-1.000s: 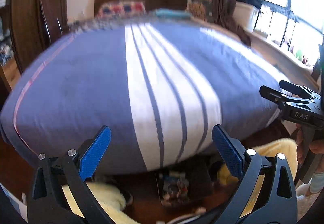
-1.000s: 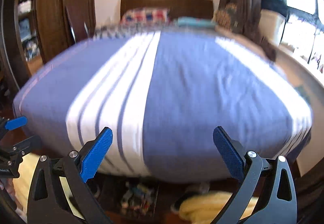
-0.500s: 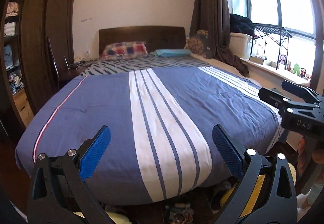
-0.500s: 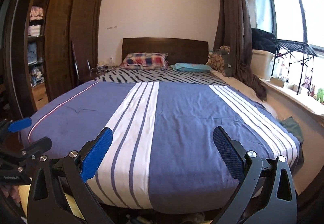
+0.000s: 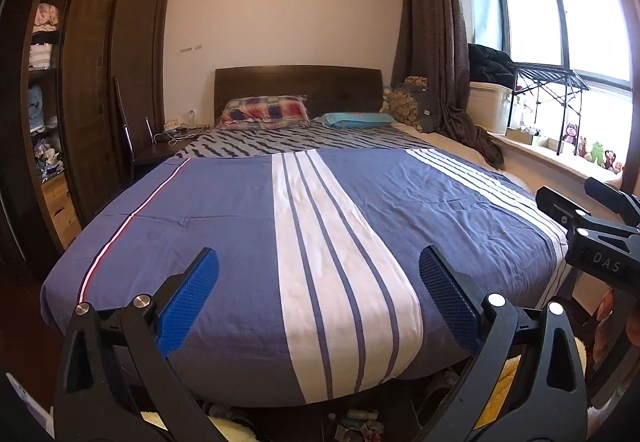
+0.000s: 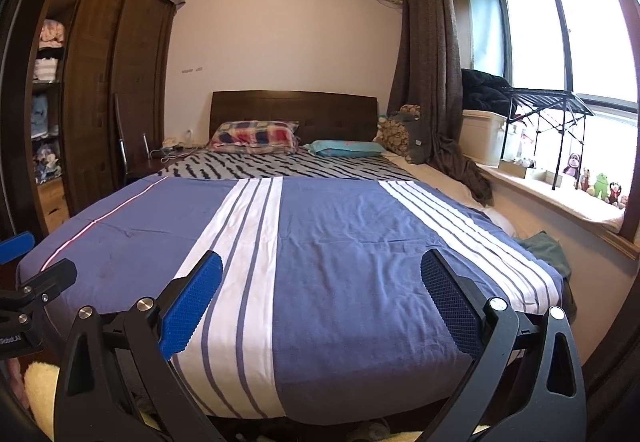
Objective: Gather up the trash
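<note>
Trash, small crumpled wrappers and bottles (image 5: pixel 356 420), lies on the floor under the foot edge of the blue striped bed (image 5: pixel 248 226); likely light and crushable, best pinched mid-body. Left tongs (image 5: pixel 318 296) and right tongs (image 6: pixel 322 296) gape wide, empty.

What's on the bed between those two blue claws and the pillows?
Only bedding: the blue striped duvet, then a zebra-patterned sheet up to the pillows. No trash there. Both views show this stretch.
</note>
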Available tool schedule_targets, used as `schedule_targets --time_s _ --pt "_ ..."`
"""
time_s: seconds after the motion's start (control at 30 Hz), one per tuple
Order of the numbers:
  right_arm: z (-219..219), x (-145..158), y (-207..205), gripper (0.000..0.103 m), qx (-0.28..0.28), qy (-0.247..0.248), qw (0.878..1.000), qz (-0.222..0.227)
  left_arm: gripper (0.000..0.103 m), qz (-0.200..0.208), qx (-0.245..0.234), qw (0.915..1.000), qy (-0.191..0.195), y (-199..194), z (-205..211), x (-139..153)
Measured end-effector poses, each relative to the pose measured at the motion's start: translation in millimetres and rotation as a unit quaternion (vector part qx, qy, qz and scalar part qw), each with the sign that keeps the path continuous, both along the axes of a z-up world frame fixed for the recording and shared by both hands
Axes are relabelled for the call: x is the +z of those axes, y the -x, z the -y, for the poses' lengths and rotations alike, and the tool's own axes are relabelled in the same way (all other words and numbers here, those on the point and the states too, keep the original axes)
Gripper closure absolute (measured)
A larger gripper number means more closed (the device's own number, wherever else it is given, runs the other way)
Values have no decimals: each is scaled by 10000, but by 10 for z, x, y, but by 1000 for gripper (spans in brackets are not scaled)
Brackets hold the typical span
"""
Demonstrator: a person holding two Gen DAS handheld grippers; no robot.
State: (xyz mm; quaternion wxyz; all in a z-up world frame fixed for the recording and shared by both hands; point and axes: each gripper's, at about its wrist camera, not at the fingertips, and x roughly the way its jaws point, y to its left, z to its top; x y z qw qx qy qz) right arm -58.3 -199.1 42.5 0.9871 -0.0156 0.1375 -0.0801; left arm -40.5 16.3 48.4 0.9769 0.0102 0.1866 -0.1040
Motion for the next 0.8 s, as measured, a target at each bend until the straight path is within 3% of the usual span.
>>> schedule_targets --time_s 0.8 --pt "-56 48 113 3 56 87 9999 110 8 123 -15 9999 46 103 -31 45"
